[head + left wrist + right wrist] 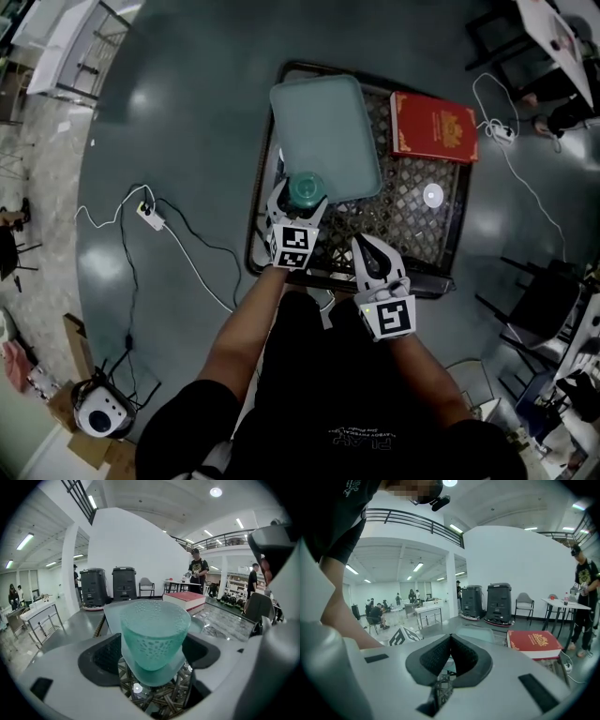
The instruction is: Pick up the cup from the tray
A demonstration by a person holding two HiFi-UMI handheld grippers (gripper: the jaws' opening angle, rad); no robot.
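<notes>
A translucent teal cup (305,187) stands upright on the near corner of a pale grey-green tray (323,131). The tray lies on a dark woven table (412,220). My left gripper (302,200) is open, one jaw on each side of the cup. In the left gripper view the cup (154,630) fills the middle between the dark pads (101,660), which stand at its sides without squeezing it, and the tray's corner (154,680) shows under it. My right gripper (367,246) hovers over the table's near edge, apart from the cup. Its (450,641) pads are shut together on nothing.
A red book (433,127) lies on the table right of the tray, and a small white disc (432,195) sits in front of it. White cables and a power strip (150,216) run over the grey floor at left. Dark chairs (534,300) stand at right.
</notes>
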